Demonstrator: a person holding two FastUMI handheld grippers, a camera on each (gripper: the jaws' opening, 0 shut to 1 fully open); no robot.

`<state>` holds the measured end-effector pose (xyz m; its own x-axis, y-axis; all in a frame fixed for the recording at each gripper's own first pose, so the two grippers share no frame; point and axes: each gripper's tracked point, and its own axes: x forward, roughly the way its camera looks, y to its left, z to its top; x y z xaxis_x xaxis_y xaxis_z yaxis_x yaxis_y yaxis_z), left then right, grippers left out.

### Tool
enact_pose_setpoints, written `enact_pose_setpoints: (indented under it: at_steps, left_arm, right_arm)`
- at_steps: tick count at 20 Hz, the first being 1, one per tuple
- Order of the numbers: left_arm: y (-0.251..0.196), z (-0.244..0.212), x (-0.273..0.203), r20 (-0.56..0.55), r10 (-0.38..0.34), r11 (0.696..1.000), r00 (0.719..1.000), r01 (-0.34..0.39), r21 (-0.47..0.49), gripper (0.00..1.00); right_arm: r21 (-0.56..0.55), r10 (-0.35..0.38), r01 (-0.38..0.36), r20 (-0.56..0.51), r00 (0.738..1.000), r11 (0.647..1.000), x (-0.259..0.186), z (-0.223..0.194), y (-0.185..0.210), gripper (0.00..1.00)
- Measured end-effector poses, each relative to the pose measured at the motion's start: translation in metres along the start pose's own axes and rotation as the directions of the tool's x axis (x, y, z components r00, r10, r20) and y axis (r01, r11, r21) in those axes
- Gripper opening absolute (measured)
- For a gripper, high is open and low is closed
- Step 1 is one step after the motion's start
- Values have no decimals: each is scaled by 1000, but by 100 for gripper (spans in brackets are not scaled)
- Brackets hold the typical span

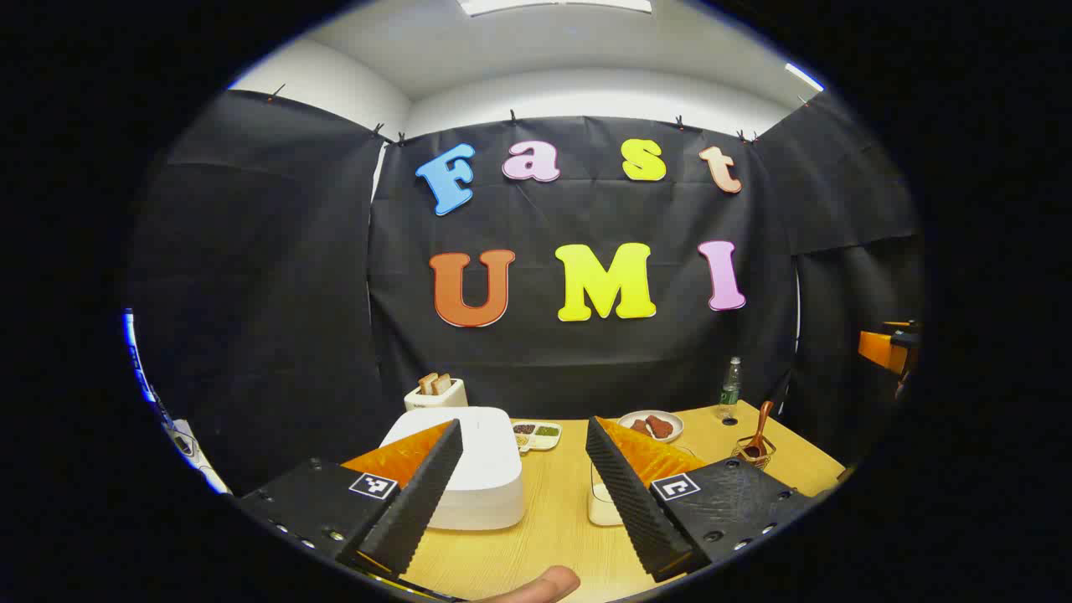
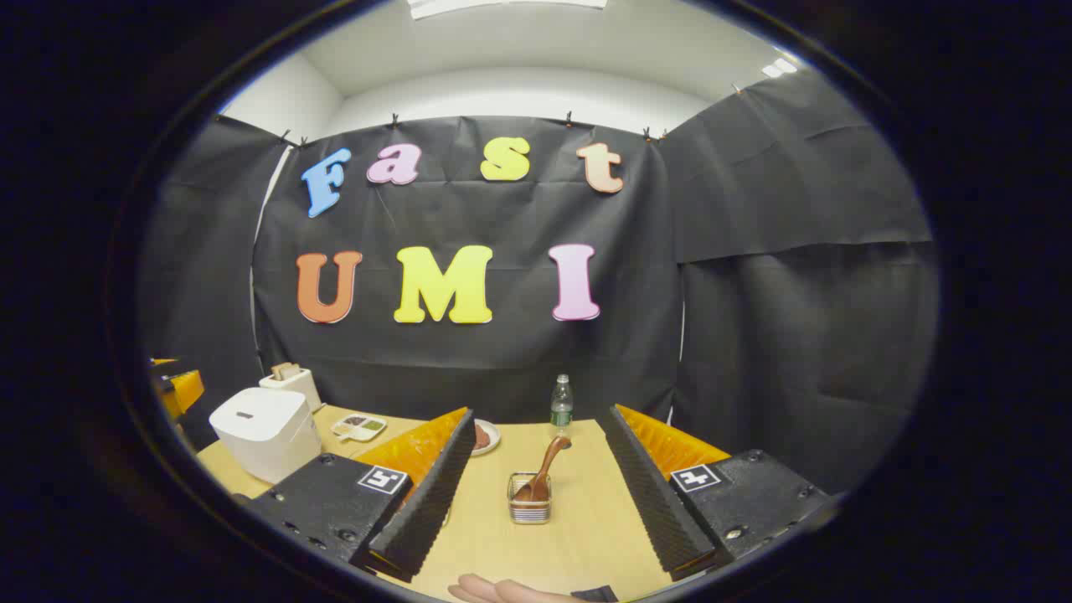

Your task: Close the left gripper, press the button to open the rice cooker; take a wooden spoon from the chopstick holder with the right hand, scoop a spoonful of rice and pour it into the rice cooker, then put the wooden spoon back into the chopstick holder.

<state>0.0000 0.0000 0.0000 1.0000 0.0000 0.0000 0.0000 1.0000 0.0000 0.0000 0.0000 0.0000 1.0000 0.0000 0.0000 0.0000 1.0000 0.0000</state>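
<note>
The white rice cooker (image 1: pixel 477 469) stands shut on the wooden table, just ahead of my left gripper (image 1: pixel 523 423), partly behind one finger. This gripper is open with nothing between its fingers. A wire chopstick holder (image 1: pixel 756 452) with the wooden spoon (image 1: pixel 762 419) sits toward the right edge. In the right gripper view the holder (image 2: pixel 529 501) stands straight ahead of my open right gripper (image 2: pixel 538 412), the spoon (image 2: pixel 548 465) leaning out of it, well apart from the fingers. The cooker (image 2: pixel 266 431) is far left there. A small white container (image 1: pixel 601 502) is half hidden by a finger.
At the back stand a toaster (image 1: pixel 435 392) with bread, a divided condiment dish (image 1: pixel 536 434), a plate (image 1: pixel 670 435) of brown food and a plastic bottle (image 1: pixel 730 385). Black cloth walls close the table on three sides. A thumb (image 1: pixel 544 584) shows at the bottom.
</note>
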Motion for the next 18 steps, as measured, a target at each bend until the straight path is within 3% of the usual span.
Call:
enact_pose_setpoints:
  at_steps: [18]
  left_arm:
    - [5, 17, 3, 32, -13, 1000, 999, 14, -20, 94]
  right_arm:
    - [7, -4, 4, 51, 999, 1000, -9, 4, -10, 99]
